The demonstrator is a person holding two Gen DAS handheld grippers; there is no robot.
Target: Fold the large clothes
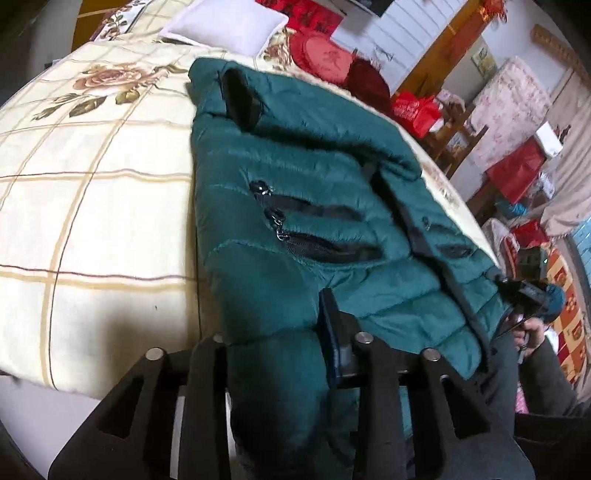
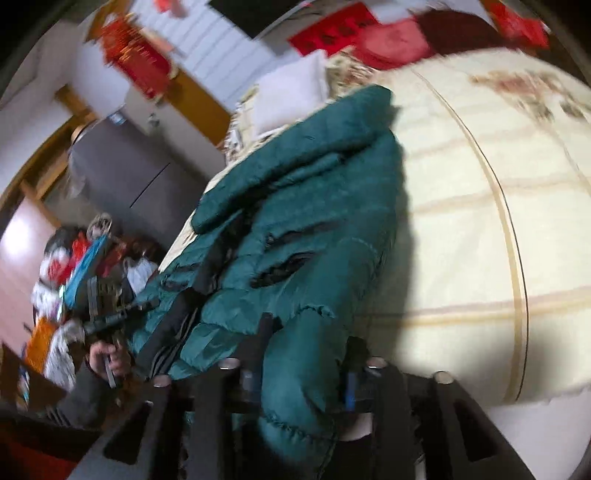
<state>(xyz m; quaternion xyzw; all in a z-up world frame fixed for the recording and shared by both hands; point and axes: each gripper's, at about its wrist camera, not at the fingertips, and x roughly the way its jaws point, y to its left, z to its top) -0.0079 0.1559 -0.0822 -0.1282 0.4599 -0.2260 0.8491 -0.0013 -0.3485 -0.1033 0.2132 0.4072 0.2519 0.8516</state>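
Jacket: teal quilted puffer jacket [image 1: 303, 206] lies along cream floral bedspread [image 1: 92, 206] | handling: probably light, slippery, springy | left gripper [image 1: 273, 339], right gripper [image 2: 306, 350]: narrowly parted, each clamping hem nearest bedspread's edge

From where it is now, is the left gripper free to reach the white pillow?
Probably not: the left gripper has green jacket fabric between its fingers, and the white pillow lies far across the bed.

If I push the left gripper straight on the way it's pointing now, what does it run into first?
The green puffer jacket: its hem already lies between the left gripper fingers, so going on would probably drive into the quilted body toward the black pocket zippers. Depth beyond that is unclear.
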